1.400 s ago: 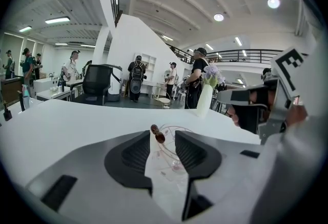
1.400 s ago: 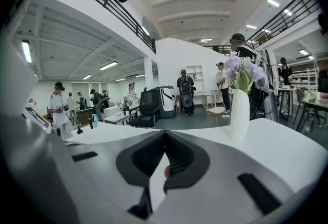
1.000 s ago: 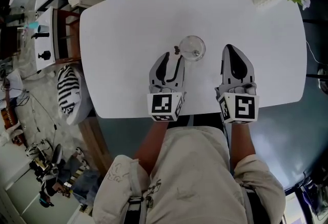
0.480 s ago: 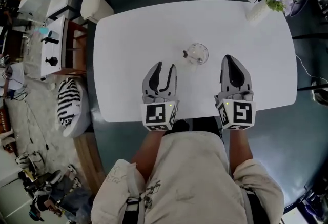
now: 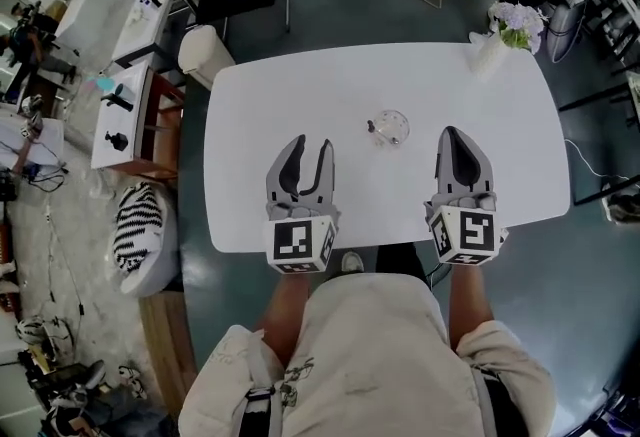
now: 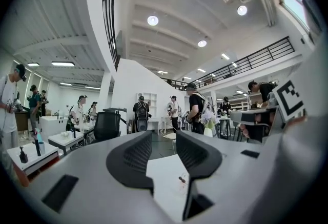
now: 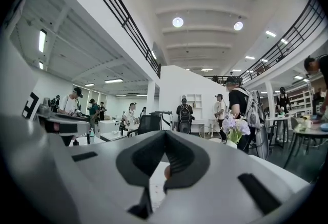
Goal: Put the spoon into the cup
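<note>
While both grippers hang over the near part of the white table [image 5: 290, 90], their square-marked cubes facing up at the head camera, the action sits mid-table. The clear glass cup [image 5: 393, 126] stands upright on the tabletop. It's well beyond both sets of jaws and between them, a touch nearer the right one. And the spoon [image 5: 372, 127]: just a small dark bit showing at the cup's left rim, touching the glass. It's too small from up here to say how far it reaches inside. Over on the left, the left gripper [image 5: 311, 143] has its jaws spread wide. Its own view confirms it, with only bare white tabletop in the gap and the cup a tiny speck far ahead. On the right, the right gripper [image 5: 452, 132] has its jaws pressed together at the tips, with nothing caught between them. Neither gripper touches the cup or the spoon. At the far right corner of the table, a vase of pale flowers [image 5: 508, 25] stands well apart from everything else.
</note>
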Demonstrator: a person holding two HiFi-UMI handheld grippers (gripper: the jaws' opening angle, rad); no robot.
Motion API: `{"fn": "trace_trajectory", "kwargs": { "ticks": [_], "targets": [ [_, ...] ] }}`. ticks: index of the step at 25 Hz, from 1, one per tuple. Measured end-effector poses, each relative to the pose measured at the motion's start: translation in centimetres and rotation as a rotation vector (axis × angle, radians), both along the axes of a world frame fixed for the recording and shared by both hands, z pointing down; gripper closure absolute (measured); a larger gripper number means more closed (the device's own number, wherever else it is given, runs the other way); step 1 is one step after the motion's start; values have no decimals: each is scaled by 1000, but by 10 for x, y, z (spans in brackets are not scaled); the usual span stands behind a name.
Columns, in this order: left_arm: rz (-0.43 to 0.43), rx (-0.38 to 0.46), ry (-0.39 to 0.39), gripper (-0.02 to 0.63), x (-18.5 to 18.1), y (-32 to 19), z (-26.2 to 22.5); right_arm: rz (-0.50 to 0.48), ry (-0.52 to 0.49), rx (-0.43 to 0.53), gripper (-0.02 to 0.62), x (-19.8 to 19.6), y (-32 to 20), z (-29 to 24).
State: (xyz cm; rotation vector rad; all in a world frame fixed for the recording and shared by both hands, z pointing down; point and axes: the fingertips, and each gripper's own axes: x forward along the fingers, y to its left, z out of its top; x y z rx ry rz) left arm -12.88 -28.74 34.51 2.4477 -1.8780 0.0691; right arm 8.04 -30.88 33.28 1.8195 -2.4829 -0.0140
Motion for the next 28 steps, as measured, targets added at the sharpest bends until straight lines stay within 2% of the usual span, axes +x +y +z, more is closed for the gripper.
{"fn": "trace_trajectory", "kwargs": {
  "ticks": [7,14,23,28],
  "targets": [
    [-22,87,-67,461,-21,30,-40,7,0,79,607,-9,26,-27],
    [-50,153,-84,492,-35,45,-65,18,-6,137,607,-13,43,-48],
    [-41,187,-92,592,-38,54,-75,23,7,156,607,-19,55,-57],
    [-22,188,-99,598,-33,56,-76,20,22,156,607,-22,58,-57]
  ]
}}
